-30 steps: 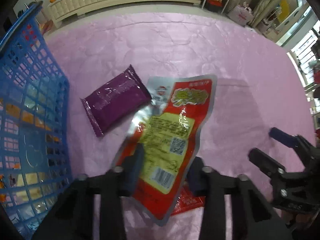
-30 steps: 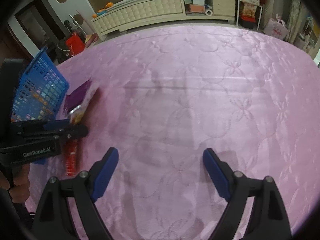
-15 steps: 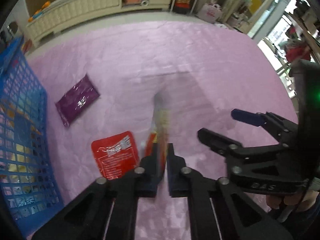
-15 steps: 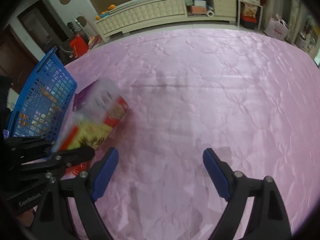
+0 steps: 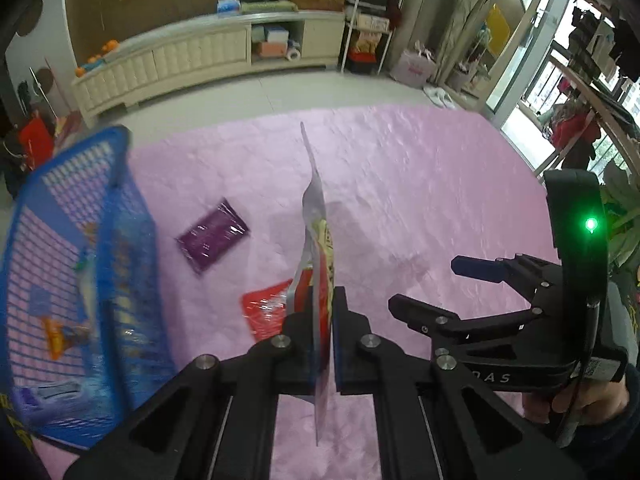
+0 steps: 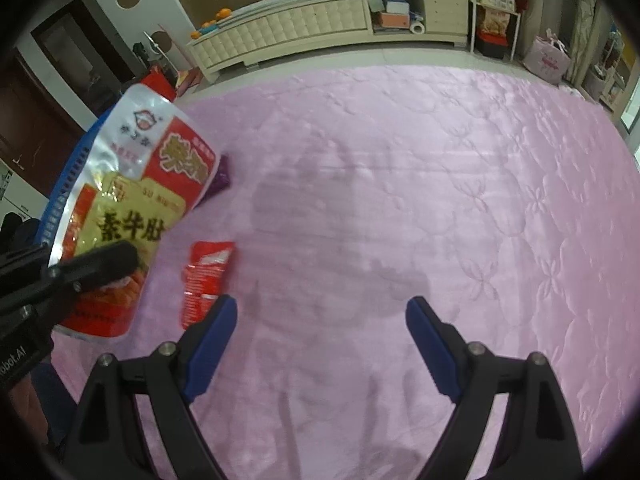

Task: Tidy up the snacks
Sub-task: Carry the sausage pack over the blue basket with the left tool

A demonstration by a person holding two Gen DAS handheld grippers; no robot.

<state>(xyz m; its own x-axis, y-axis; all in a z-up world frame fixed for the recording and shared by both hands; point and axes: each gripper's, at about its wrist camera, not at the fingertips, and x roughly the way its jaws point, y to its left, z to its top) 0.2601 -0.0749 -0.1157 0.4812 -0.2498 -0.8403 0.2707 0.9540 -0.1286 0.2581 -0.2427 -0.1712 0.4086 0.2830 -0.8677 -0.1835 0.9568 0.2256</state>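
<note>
My left gripper (image 5: 322,320) is shut on a large red and yellow snack pouch (image 5: 316,240), held upright and edge-on above the pink cloth; the pouch shows flat-on in the right wrist view (image 6: 128,208). A small red packet (image 5: 266,312) and a purple packet (image 5: 212,238) lie on the cloth below; the red packet also shows in the right wrist view (image 6: 206,278). A blue basket (image 5: 60,288) with several snacks inside stands at the left. My right gripper (image 6: 320,340) is open and empty above the cloth, to the right of the left one.
The pink quilted cloth (image 6: 440,200) covers the whole work surface. A cream cabinet (image 6: 320,28) and shelves stand on the floor beyond its far edge. The basket's rim (image 6: 76,160) shows behind the pouch in the right wrist view.
My left gripper has closed on the large pouch and lifted it off the cloth, turning it upright. The small red packet under it is now uncovered. The right gripper has stayed open.
</note>
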